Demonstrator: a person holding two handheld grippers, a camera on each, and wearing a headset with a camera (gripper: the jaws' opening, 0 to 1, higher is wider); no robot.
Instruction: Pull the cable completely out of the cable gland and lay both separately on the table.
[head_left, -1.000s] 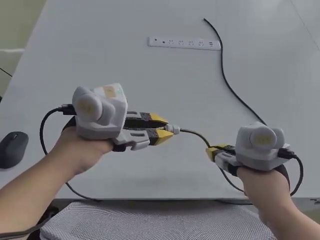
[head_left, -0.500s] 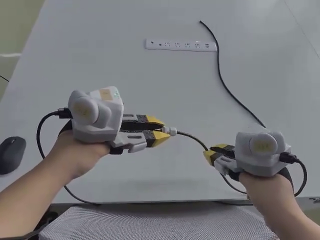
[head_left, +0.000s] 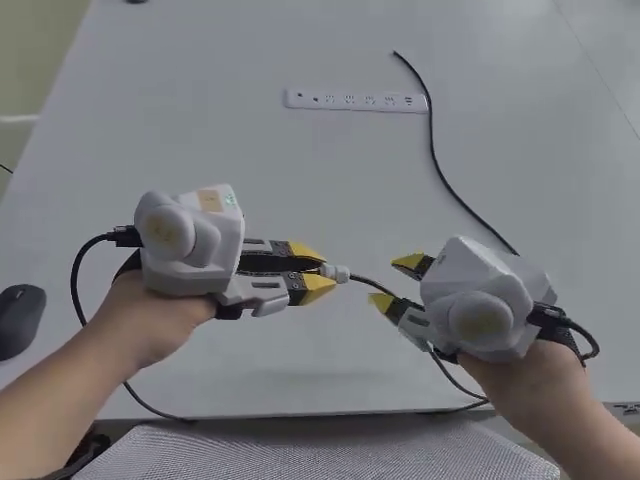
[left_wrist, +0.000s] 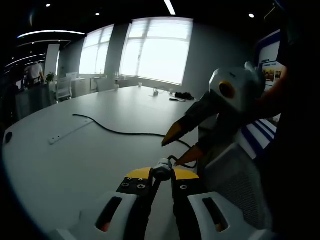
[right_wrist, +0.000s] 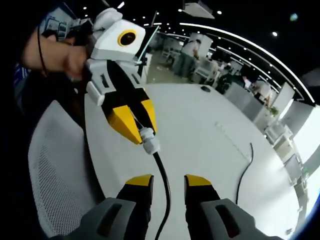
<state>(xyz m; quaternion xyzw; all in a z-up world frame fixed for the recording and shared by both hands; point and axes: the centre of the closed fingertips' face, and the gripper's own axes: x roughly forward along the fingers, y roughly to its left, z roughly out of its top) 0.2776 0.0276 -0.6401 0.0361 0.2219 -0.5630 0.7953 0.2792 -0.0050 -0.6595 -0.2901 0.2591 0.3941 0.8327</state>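
The left gripper (head_left: 318, 279) pinches the cable gland (head_left: 338, 272) above the white table (head_left: 300, 170). The right gripper (head_left: 398, 283) gapes wide, jaws either side of the black cable (right_wrist: 162, 175).

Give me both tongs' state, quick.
Left tongs: shut on the cable gland.
Right tongs: open, the cable running between them, ungripped.

Left claw (head_left: 328, 272), right claw (head_left: 386, 282): light-grey housings (head_left: 190, 240), yellow tips, black cables (head_left: 75, 272).

- No words or numbers can be read.
- The sticker (head_left: 212, 199) on the left gripper (head_left: 318, 271) is too blurry.
- The blue poster (left_wrist: 274, 65) is too small.
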